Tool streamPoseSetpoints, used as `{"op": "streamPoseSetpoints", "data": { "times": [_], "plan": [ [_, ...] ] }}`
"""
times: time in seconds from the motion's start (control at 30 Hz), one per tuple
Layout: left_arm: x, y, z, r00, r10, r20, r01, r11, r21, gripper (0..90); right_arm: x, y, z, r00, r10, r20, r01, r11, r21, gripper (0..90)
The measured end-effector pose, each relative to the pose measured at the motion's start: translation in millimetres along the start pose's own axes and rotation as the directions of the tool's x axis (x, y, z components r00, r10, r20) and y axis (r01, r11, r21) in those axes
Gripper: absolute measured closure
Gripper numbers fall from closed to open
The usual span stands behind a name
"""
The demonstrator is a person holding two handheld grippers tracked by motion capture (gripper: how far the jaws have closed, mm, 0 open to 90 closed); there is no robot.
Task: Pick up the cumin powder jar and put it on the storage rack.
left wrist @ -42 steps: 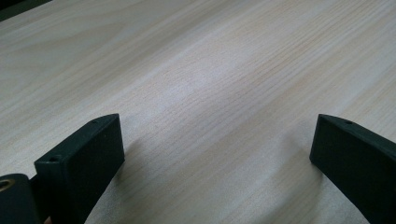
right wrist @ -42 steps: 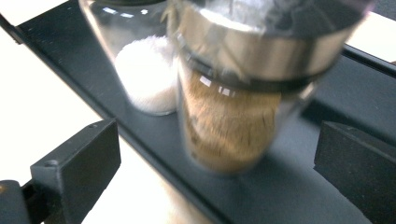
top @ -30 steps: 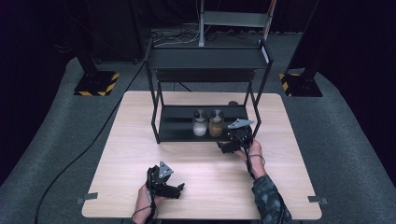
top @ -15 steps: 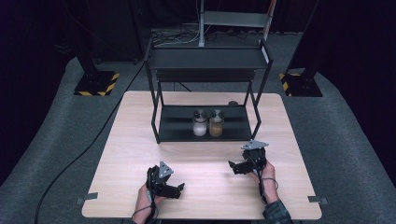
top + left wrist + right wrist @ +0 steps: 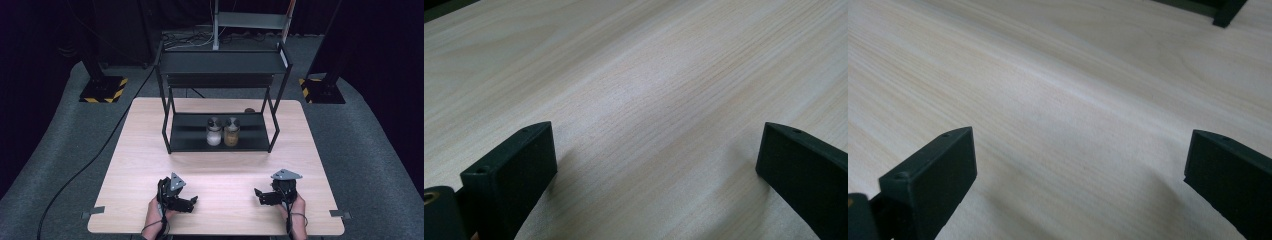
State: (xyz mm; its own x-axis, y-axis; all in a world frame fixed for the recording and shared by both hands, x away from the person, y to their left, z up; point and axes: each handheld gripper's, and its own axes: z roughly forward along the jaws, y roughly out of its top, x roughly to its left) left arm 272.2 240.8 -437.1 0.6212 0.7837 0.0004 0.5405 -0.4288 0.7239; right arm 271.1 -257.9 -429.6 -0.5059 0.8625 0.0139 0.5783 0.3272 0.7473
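Observation:
Two small jars stand side by side on the bottom shelf of a black metal rack (image 5: pixel 220 142): a white-filled jar (image 5: pixel 213 132) on the left and a tan-filled jar (image 5: pixel 231 132) on the right. My left gripper (image 5: pixel 191 201) rests low over the table near the front edge, open, with bare wood between its jaws (image 5: pixel 654 165). My right gripper (image 5: pixel 259 194) sits at the front right, open too, with only tabletop between its jaws (image 5: pixel 1078 170). Both grippers are well clear of the rack.
The light wooden table (image 5: pixel 220 170) carries the rack at its back half. A rack foot (image 5: pixel 1228 12) shows far off in the right gripper view. A small dark object (image 5: pixel 248 110) lies behind the rack. Black stands and cables surround the table.
My right gripper has pulled back from the jars at the rack's front to the table's front right edge. The left gripper has stayed put.

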Motion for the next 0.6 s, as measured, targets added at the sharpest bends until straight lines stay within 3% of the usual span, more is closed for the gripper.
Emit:
{"op": "streamPoseSetpoints", "data": {
  "times": [0.3, 0.6],
  "plan": [
    [-0.4, 0.1, 0.1, 1.0, -0.001, -0.002, 0.001, 1.0, 0.0, 2.5, 3.7, -12.4, -3.8, 0.9995, 0.021, 0.022, -0.021, 0.999, -0.032, 0.0],
    [-0.8, 0.0, 0.3, 1.0, -0.002, -0.003, 0.002, 1.0, 0.0, 2.5, 12.0, -17.5, -4.6, 0.998, 0.011, 0.062, -0.007, 0.998, -0.056, 0.0]
  ]
}}
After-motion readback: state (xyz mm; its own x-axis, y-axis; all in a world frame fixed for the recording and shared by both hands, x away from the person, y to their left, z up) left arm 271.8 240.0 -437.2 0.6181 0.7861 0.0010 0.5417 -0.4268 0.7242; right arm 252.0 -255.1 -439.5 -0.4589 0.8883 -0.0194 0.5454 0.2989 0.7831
